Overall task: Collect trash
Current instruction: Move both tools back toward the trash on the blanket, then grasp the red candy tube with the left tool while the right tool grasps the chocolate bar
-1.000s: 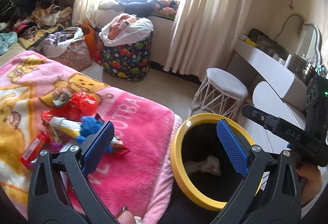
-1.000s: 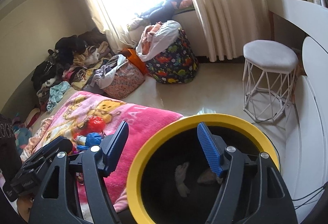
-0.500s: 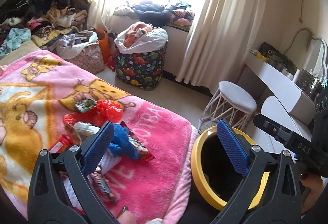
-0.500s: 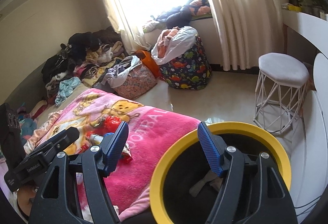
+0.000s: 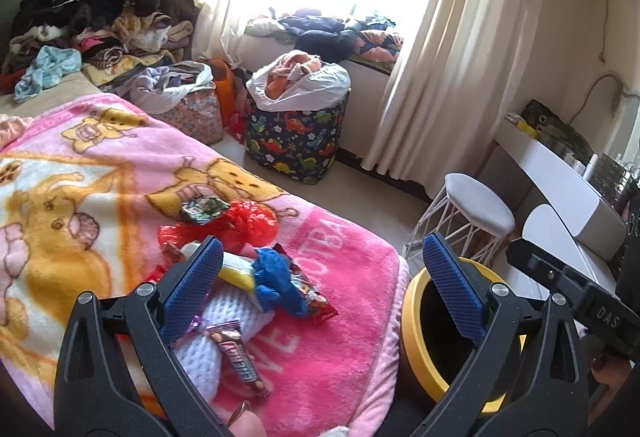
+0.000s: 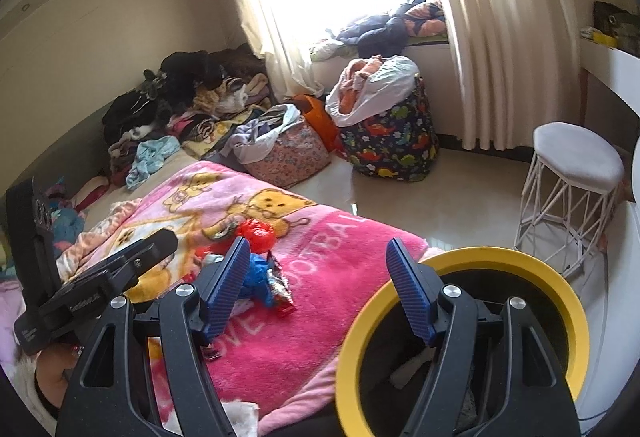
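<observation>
The trash lies in a loose heap on the pink cartoon blanket point(image 5: 340, 277) near the bed's corner: a crumpled red plastic bag point(image 5: 248, 223), a small dark printed wrapper point(image 5: 202, 207) just beside it, a wad of blue plastic point(image 5: 276, 279), a shiny snack packet point(image 5: 310, 295) touching the blue wad, and a brown candy bar wrapper point(image 5: 238, 357) on a white knitted cloth point(image 5: 228, 311). Off the blanket's edge, on the floor side, stands a black bin with a yellow rim point(image 6: 440, 267), with some pale scraps inside. The left gripper point(image 5: 320, 285) hangs over the heap with its blue pads spread wide and nothing between them. The right gripper point(image 6: 316, 291) is likewise wide apart and empty, one finger over the blanket, the other over the bin's mouth. Beyond are a dinosaur-print laundry bag point(image 6: 394, 141), a white stool point(image 6: 576, 165) and cream curtains point(image 6: 492, 17)
</observation>
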The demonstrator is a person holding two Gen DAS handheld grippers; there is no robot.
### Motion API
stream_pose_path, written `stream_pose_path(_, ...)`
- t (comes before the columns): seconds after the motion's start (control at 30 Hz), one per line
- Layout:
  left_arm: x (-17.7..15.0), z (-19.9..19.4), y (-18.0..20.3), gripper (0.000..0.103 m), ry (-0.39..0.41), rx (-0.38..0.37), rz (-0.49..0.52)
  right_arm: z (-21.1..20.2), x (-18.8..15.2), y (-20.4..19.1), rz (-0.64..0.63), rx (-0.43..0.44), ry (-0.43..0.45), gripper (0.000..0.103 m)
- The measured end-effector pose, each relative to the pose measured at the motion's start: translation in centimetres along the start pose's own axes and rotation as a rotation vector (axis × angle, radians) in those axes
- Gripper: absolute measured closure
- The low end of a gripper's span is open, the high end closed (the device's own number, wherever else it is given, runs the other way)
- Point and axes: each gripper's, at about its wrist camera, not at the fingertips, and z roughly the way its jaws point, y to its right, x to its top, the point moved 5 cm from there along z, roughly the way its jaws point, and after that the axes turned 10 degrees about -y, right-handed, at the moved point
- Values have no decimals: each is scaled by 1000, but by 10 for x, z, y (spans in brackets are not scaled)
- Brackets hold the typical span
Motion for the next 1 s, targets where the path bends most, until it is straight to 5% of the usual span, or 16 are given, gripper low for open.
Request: stream_pose_path(1.0,-16,-15,-129,11,-16,166,-187,72,-45,-99,-219,162,-223,35)
